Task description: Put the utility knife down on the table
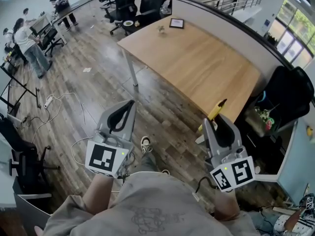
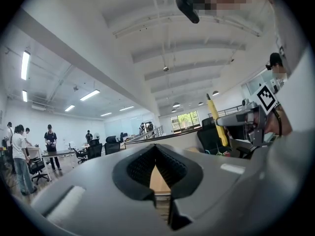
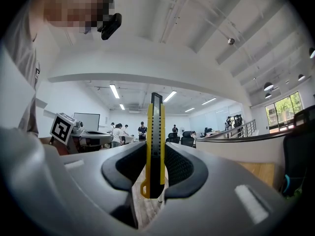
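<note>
The yellow utility knife (image 3: 155, 141) stands upright between the pads of my right gripper (image 3: 156, 149), which is shut on it, blade end pointing up. In the head view the knife (image 1: 215, 111) sticks out of the right gripper (image 1: 219, 120) just off the near corner of the wooden table (image 1: 197, 63), above the floor. My left gripper (image 1: 126, 110) hangs over the floor left of the table, its jaws together and holding nothing. The left gripper view shows its tips (image 2: 155, 146) meeting, and the knife (image 2: 216, 124) off to the right.
A picture frame (image 1: 176, 23) and a small plant (image 1: 161, 29) sit at the table's far end. A black office chair (image 1: 290, 97) stands right of the table, more chairs (image 1: 125, 4) behind it. People (image 1: 29, 43) stand far left; cables (image 1: 54, 102) lie on the floor.
</note>
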Available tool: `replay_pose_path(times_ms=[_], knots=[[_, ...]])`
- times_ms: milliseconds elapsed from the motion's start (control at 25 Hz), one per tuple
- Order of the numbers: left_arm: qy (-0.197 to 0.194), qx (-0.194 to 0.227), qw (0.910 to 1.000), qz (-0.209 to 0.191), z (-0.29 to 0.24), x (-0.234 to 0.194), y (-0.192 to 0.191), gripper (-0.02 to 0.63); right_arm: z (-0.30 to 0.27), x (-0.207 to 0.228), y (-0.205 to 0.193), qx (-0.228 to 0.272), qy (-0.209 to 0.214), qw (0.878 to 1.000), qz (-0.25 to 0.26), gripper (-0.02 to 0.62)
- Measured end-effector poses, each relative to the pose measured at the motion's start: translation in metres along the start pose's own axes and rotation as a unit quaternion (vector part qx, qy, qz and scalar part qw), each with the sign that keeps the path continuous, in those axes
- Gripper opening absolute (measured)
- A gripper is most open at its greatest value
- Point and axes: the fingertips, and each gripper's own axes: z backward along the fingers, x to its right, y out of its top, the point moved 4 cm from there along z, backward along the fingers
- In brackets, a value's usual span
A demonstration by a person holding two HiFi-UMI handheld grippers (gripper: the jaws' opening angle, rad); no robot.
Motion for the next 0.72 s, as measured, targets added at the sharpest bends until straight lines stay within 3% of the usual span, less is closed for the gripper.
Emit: replay_pose_path(times_ms=[720], knots=[[-0.010, -0.020, 0.9995, 0.024, -0.134, -0.155, -0.049, 0.002, -0.202, 0.030, -0.015, -0.030, -0.002, 1.000, 0.001, 0.123]])
